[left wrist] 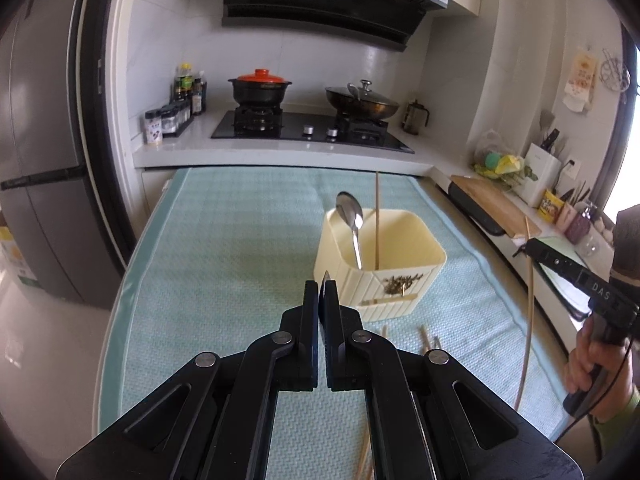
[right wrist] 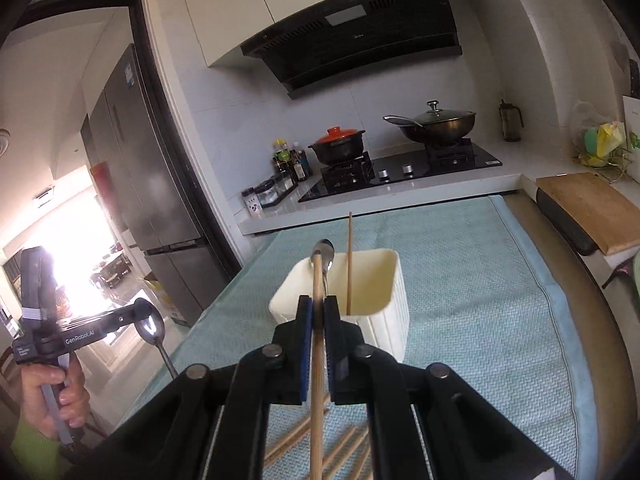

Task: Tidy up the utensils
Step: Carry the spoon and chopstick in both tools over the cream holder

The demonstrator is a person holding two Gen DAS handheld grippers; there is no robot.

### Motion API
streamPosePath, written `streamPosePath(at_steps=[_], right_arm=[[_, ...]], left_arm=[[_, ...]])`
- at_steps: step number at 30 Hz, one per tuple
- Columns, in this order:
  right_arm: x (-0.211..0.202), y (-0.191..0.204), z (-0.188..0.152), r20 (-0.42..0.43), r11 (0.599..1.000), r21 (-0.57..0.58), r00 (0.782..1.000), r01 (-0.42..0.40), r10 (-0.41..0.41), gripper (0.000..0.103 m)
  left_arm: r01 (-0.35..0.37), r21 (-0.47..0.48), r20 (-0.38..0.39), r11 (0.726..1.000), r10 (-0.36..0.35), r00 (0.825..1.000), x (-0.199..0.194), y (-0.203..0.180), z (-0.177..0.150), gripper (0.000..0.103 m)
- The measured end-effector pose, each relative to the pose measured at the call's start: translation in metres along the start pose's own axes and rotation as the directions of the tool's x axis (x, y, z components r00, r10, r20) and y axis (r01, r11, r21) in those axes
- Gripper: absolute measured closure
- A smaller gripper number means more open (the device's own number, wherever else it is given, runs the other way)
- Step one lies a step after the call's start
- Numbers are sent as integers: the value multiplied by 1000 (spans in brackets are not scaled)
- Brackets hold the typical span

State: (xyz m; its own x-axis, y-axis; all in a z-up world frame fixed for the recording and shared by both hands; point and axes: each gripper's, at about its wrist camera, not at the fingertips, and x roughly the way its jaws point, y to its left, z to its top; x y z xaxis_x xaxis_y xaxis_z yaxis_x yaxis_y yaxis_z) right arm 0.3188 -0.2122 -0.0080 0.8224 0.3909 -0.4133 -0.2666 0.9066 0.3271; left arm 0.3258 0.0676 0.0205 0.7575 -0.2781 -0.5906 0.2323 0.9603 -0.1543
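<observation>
A cream utensil holder (left wrist: pixel 380 266) (right wrist: pixel 362 300) stands on the green mat and holds a metal spoon (left wrist: pixel 351 216) and one upright chopstick (left wrist: pixel 377 220) (right wrist: pixel 350 260). My left gripper (left wrist: pixel 323 290) is shut on a second spoon; only its thin edge shows between the pads here, and its bowl (right wrist: pixel 151 328) shows in the right wrist view at far left. My right gripper (right wrist: pixel 318 308) is shut on a wooden chopstick (right wrist: pixel 317 360), held above the mat just short of the holder; it also shows in the left wrist view (left wrist: pixel 527 312).
Several loose chopsticks (right wrist: pixel 320 440) lie on the green mat (left wrist: pixel 240 240) near the front edge. Behind are a stove (left wrist: pixel 308 128) with a red-lidded pot and a wok, a fridge (left wrist: pixel 40 160) at left, and a cutting board (right wrist: pixel 592 208) at right.
</observation>
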Motion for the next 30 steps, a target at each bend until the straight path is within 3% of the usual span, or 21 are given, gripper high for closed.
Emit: streamPosePath(at_steps=[10,19,23,30], right_arm=[[63,9,73,123,1000,13,992,-20,18,97],[119,-4,127,263,999,-25,964,31,-24,97],[145,-13,127,265,997,-51,963,58,-42,97],[172,-29,89,160,996,-70,986,61,-49,97]], left_arm=[[-77,108,42,991,72,997,44,-21,89,103],[-149,200,17,968,148,989,115,-31,125,103],[-188,246,20,951,189,982,147,-39,129,103],[-195,300,-34,934,215,976,199,-47,108,103]])
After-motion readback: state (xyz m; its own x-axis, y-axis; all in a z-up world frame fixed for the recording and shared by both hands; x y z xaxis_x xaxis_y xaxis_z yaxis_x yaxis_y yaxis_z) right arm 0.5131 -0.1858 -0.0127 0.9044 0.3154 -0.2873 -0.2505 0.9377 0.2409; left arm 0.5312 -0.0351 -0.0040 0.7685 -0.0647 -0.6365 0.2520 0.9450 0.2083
